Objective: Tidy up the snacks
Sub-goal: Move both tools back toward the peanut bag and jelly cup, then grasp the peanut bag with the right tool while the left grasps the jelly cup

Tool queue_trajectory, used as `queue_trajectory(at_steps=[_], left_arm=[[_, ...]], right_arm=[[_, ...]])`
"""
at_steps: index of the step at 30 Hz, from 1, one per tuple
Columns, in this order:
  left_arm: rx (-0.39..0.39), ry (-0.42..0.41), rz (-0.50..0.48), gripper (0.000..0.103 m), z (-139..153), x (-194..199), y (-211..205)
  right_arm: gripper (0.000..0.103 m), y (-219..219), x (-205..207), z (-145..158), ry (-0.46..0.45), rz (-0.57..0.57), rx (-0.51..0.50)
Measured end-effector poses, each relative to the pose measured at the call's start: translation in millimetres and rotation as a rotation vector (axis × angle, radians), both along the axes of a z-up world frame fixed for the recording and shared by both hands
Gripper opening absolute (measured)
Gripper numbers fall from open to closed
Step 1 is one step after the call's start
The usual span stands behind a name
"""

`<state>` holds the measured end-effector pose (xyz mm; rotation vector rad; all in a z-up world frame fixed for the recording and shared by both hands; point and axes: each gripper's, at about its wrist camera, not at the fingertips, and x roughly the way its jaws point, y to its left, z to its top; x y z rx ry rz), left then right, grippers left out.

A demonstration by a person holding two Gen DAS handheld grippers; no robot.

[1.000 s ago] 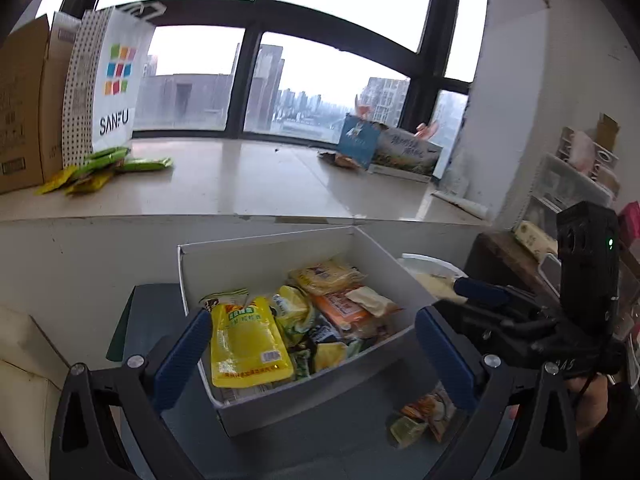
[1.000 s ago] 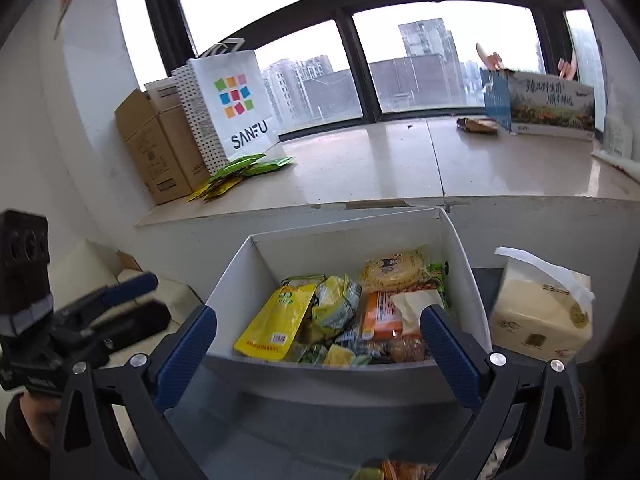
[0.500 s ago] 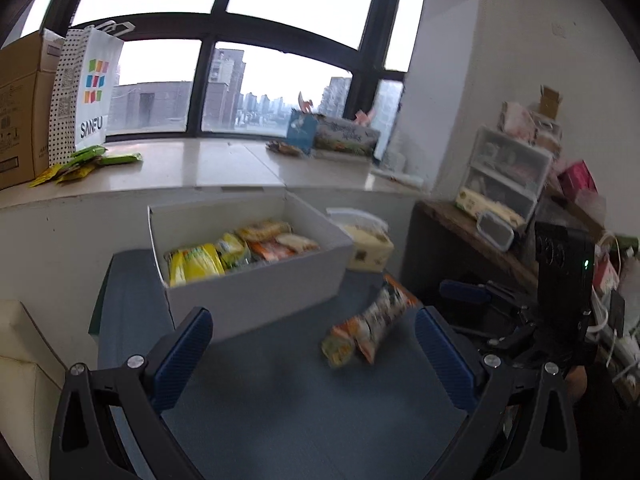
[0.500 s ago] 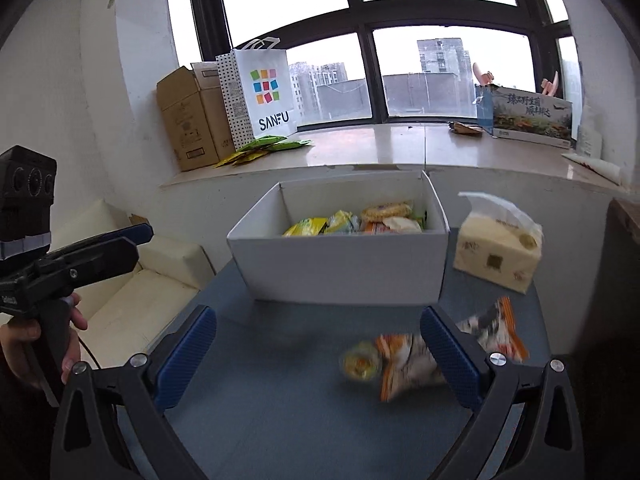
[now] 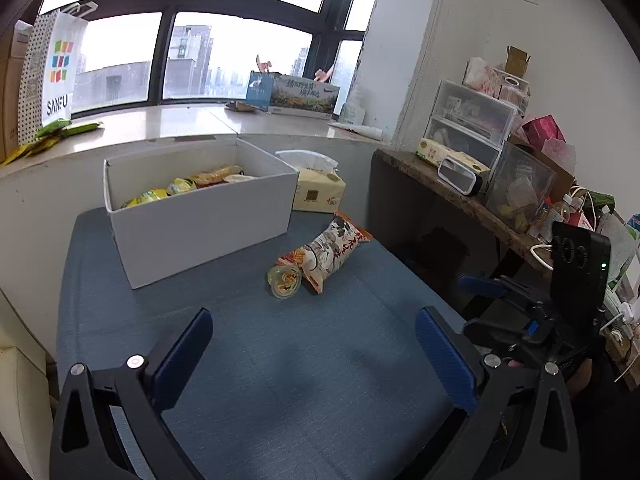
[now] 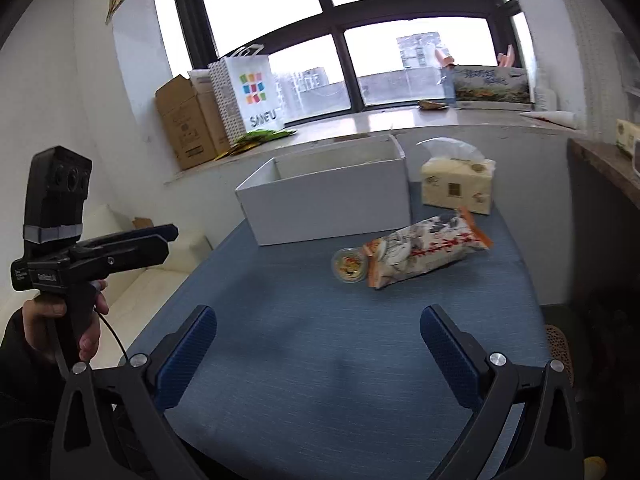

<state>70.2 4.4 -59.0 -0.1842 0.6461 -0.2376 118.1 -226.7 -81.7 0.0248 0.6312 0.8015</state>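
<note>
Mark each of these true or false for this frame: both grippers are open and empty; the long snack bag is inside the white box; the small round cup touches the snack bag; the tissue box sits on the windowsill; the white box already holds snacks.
1. Both the left gripper and the right gripper are open and empty. True.
2. The long snack bag is inside the white box. False: it lies on the blue table in front of the box.
3. The small round cup touches the snack bag. True.
4. The tissue box sits on the windowsill. False: it stands on the table beside the white box.
5. The white box already holds snacks. True.
</note>
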Motion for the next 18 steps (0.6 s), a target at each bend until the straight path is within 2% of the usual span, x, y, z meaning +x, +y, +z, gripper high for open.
queue_trajectory(at_steps=[5, 9, 13, 16, 18], left_arm=[[0.032, 0.072, 0.000, 0.103, -19, 38, -6], [0.075, 0.134, 0.001, 0.103, -45, 84, -12], [0.101, 0.209, -0.032, 0.103, -77, 133, -19], [0.122, 0.259, -0.008, 0.103, -98, 161, -21], [0.109, 0.277, -0.004, 0.103, -107, 173, -21]], right_arm=[[0.103, -21, 14, -4, 0.043, -0.086, 0.044], [0.103, -30, 23, -12, 0.096, -0.130, 0.065], [0.103, -35, 25, -18, 0.113, -0.145, 0.067], [0.103, -37, 24, -19, 0.113, -0.153, 0.058], [0.103, -37, 24, -21, 0.117, -0.153, 0.054]])
